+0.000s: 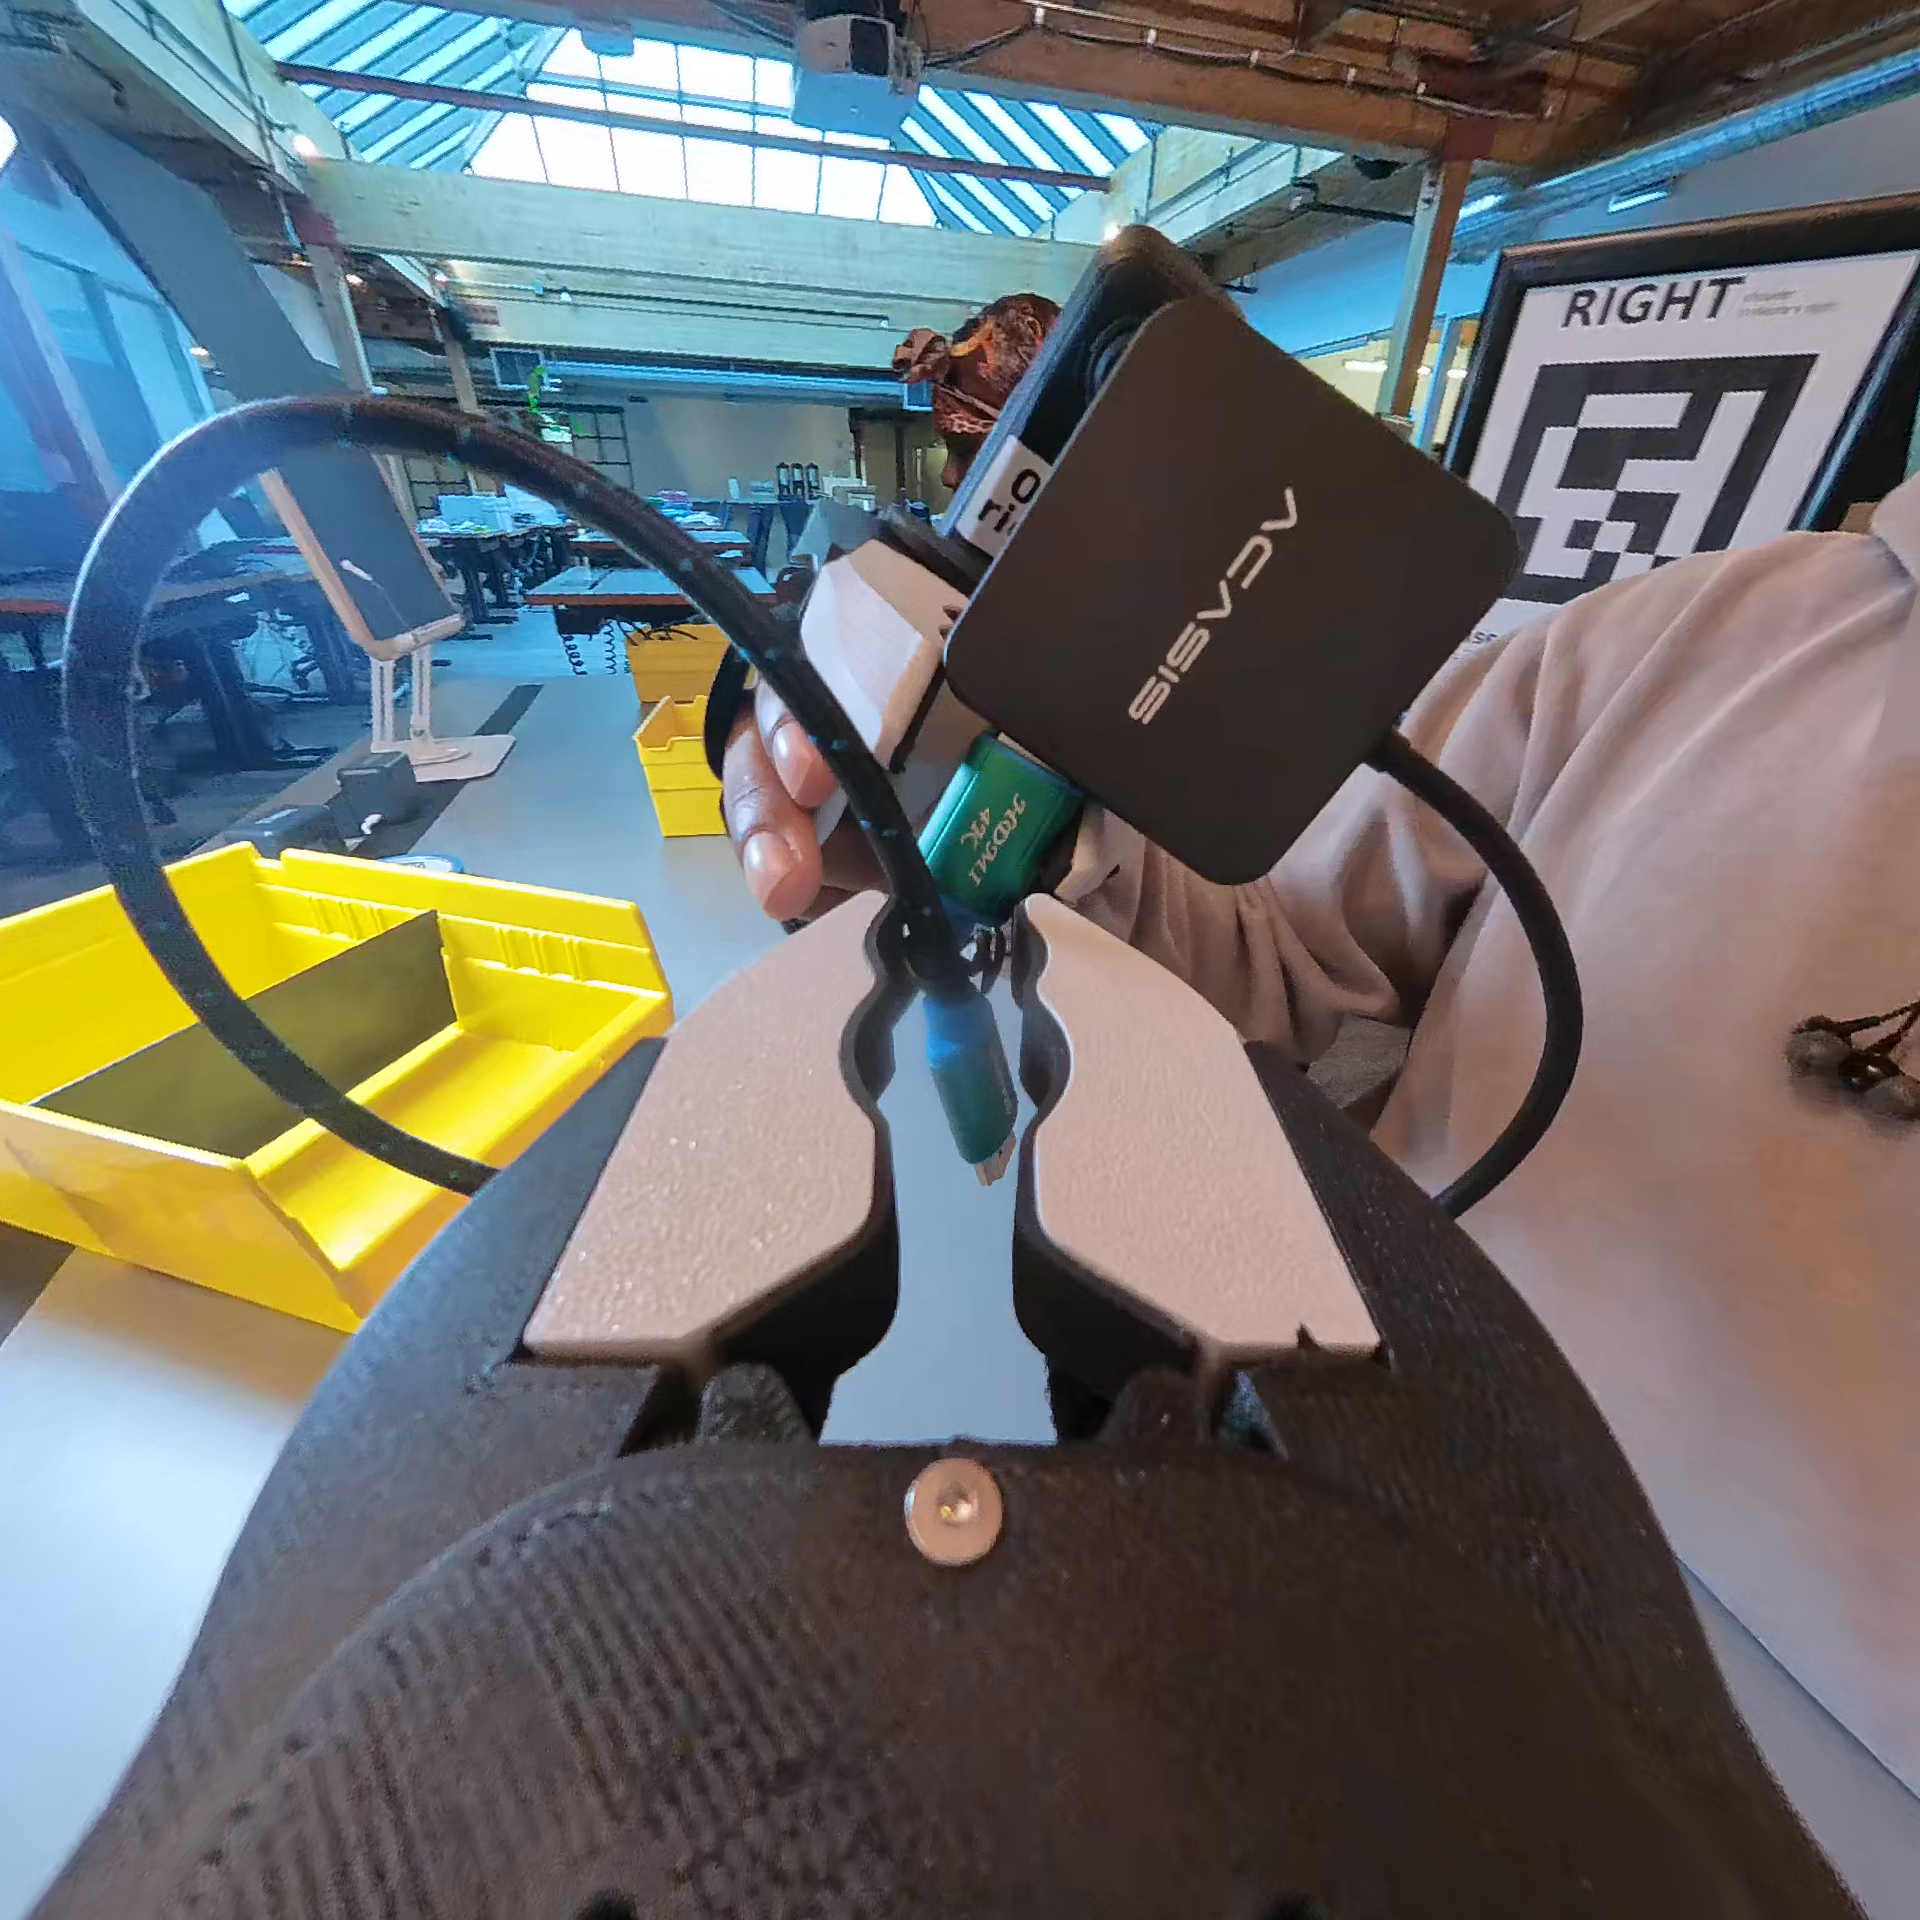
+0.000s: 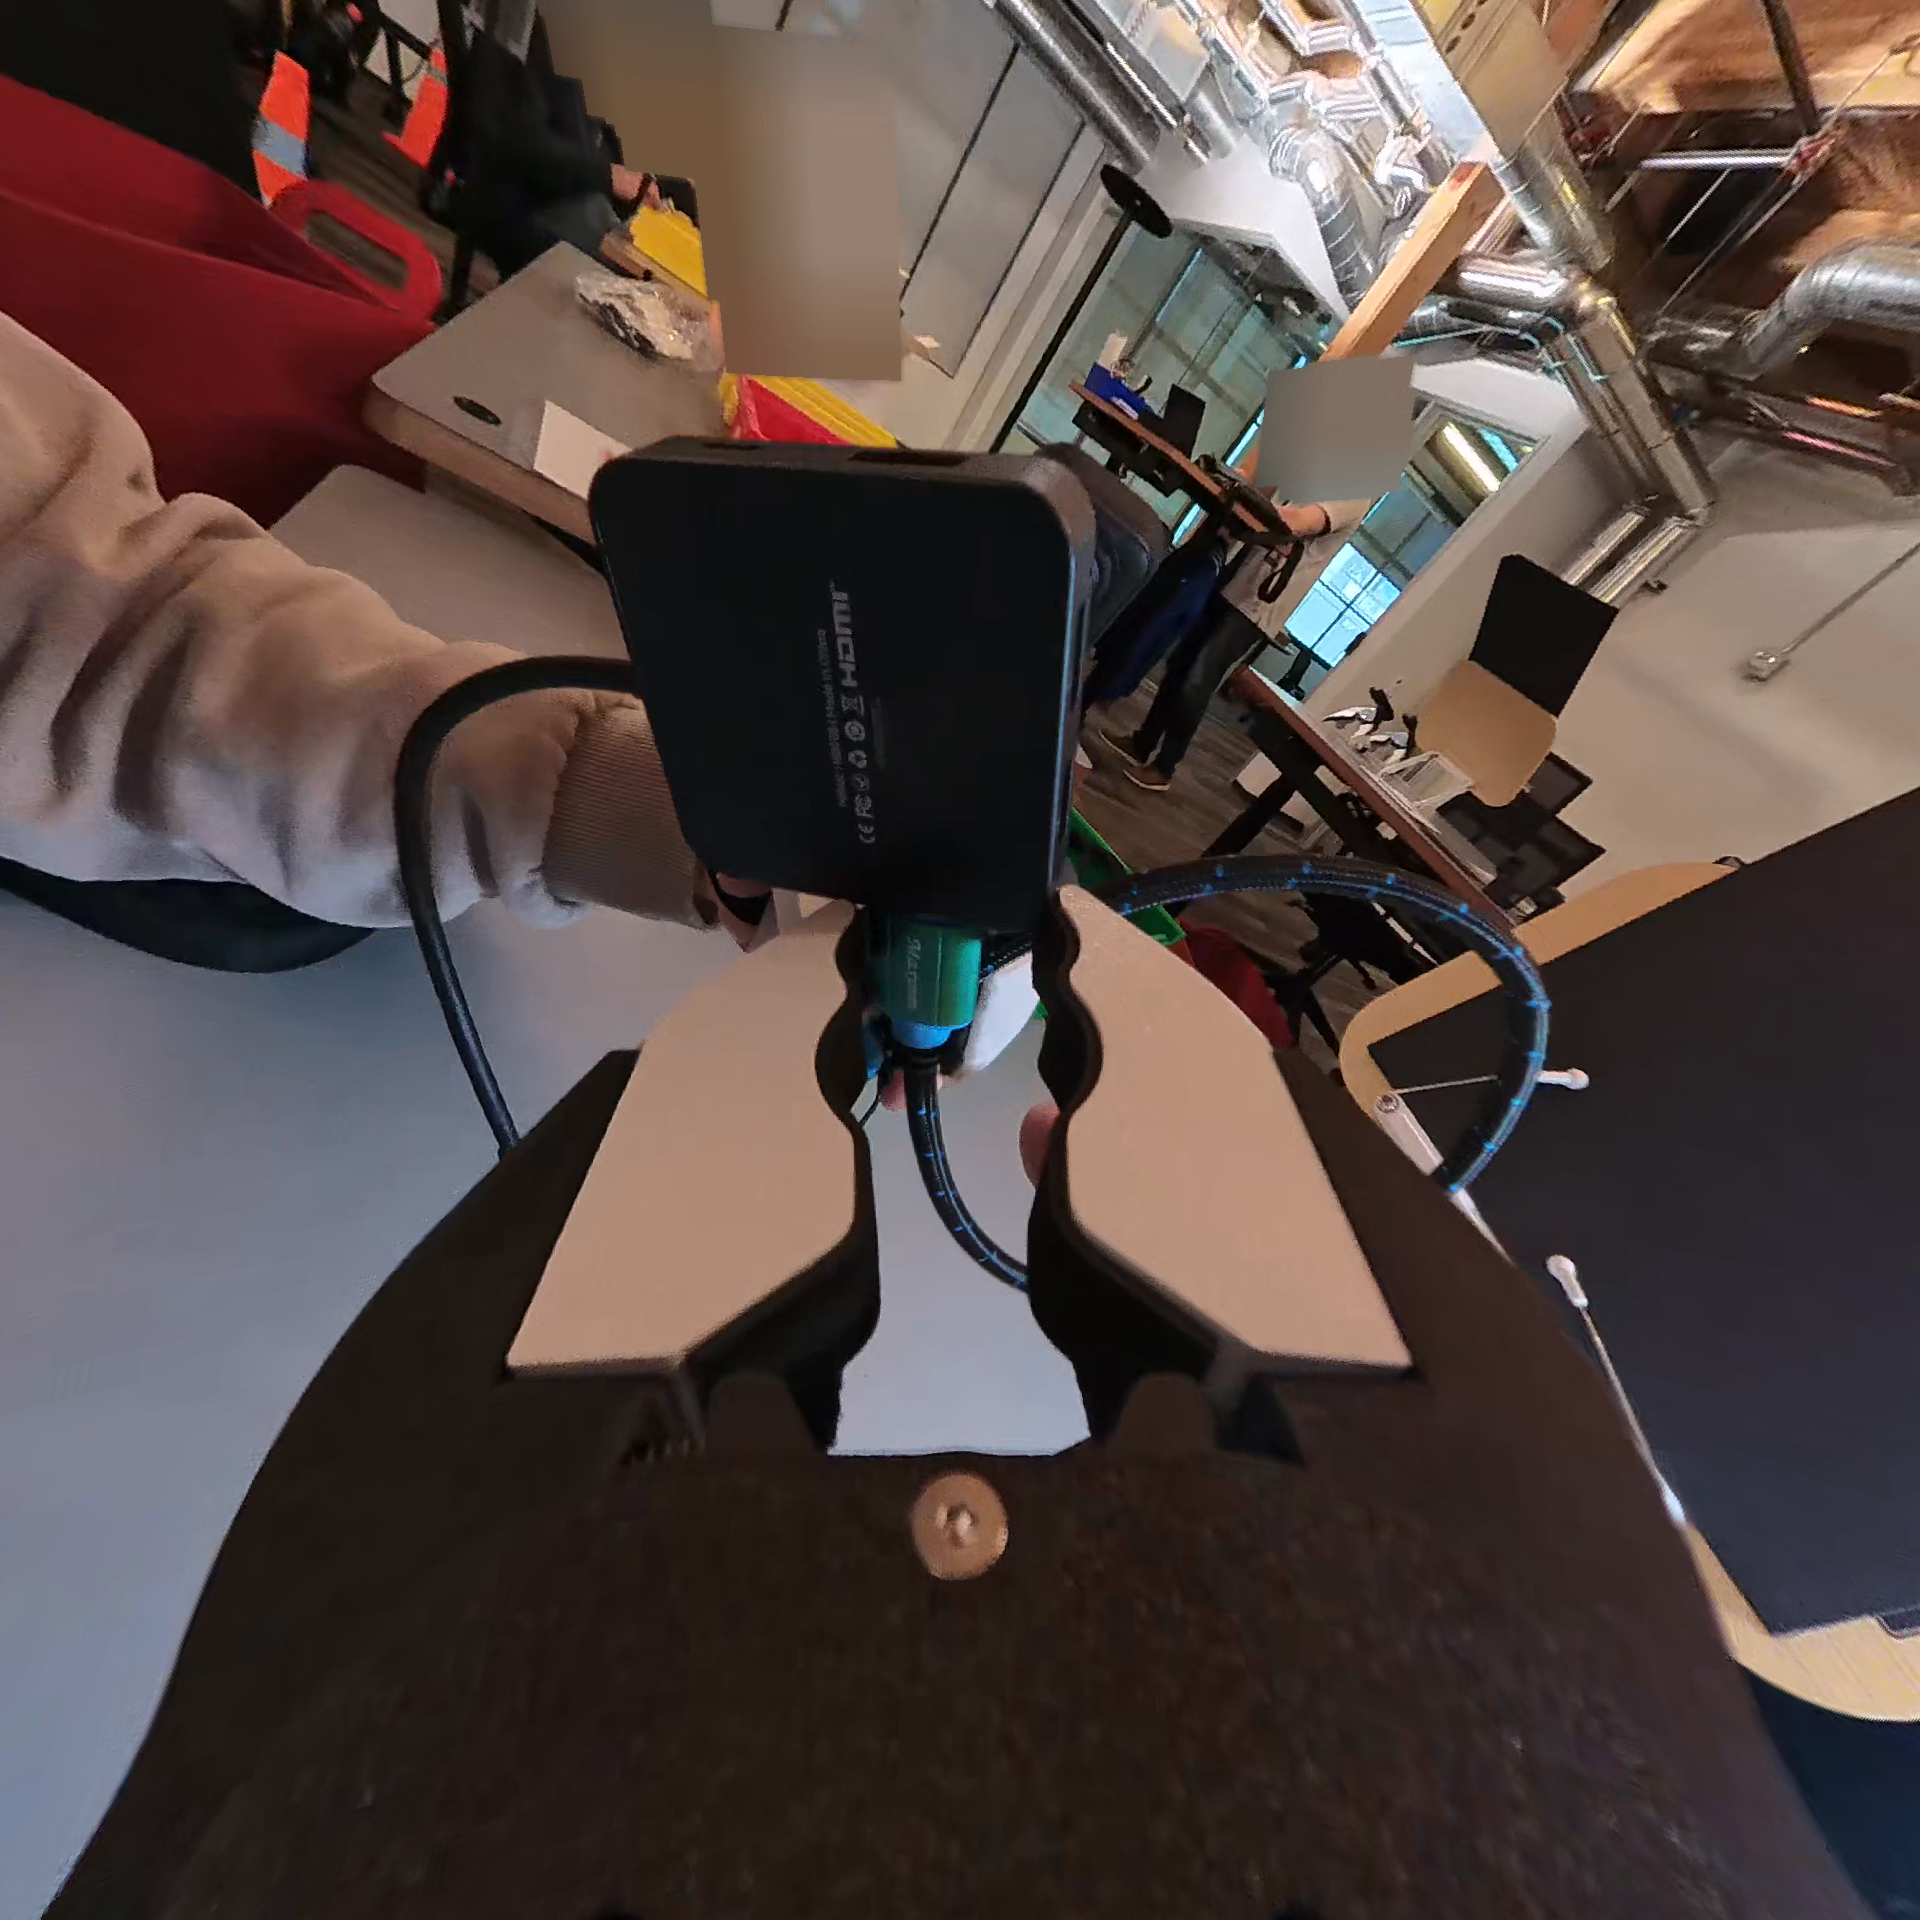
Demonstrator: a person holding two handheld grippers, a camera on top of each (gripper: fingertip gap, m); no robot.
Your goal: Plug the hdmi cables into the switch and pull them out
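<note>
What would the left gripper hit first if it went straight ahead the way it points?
Probably the green HDMI plug seated in the black square switch, just beyond the left gripper; depth is unclear.

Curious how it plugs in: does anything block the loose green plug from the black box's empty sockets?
Nothing visible: the flat black switch box's top-edge sockets are bare. The loose green plug points away.

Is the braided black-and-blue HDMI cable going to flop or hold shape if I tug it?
The braided black-and-blue HDMI cable probably springs rather than flops: it holds a tall unsupported arch. Its braid likely grips well. Tugging may twist the black square switch, since one green plug looks seated.
</note>
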